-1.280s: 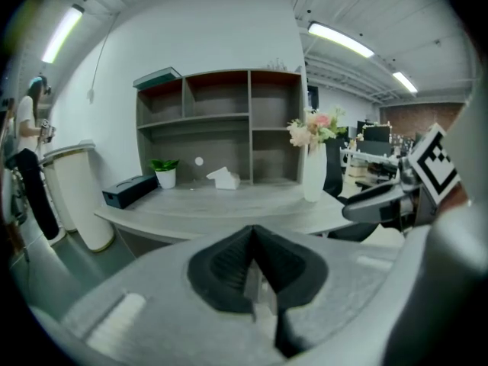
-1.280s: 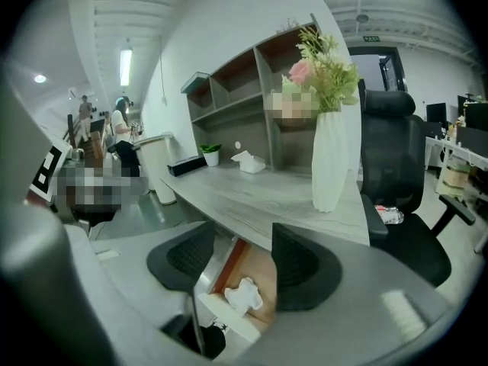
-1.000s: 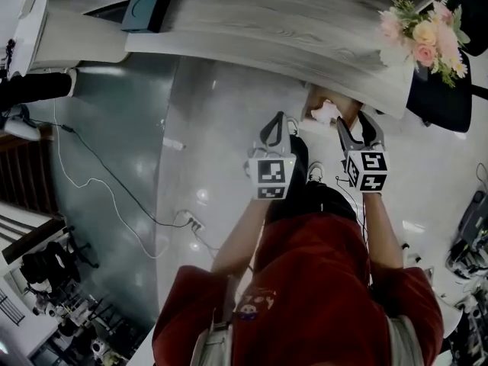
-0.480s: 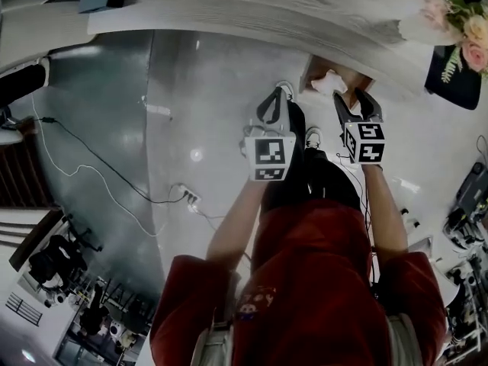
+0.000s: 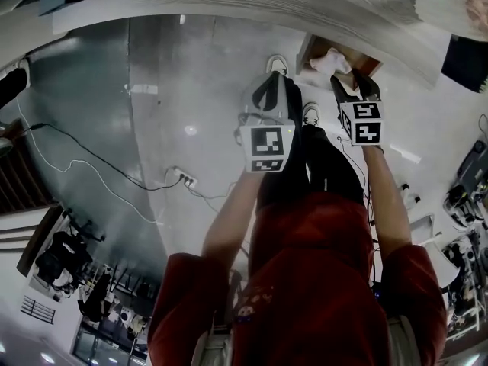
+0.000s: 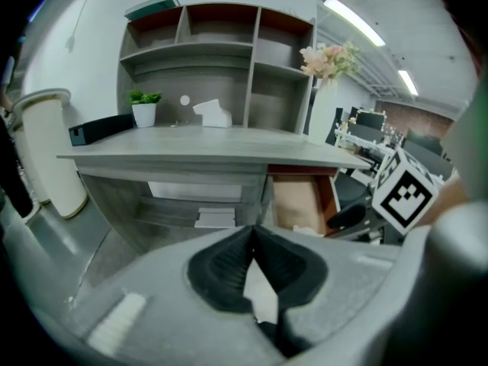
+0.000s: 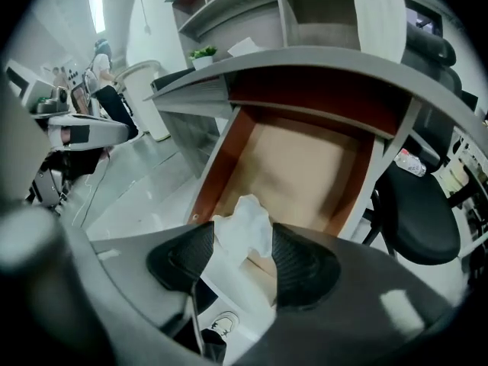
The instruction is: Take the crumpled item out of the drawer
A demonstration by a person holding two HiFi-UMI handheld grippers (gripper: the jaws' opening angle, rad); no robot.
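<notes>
Just one crumpled item, one drawer.

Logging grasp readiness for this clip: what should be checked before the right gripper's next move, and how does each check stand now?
1. Drawer open: ok. The drawer is pulled out from under the desk and its inside shows.
2. Target in line: ok. The crumpled white paper lies near the drawer's front, lined up between the right gripper's jaws.
3. Right jaws apart: ok.
4. Paper gripped: not ok. The jaws have not closed on it.
5. Left gripper out of the way: ok. It is shut, empty and off to the drawer's side.
</notes>
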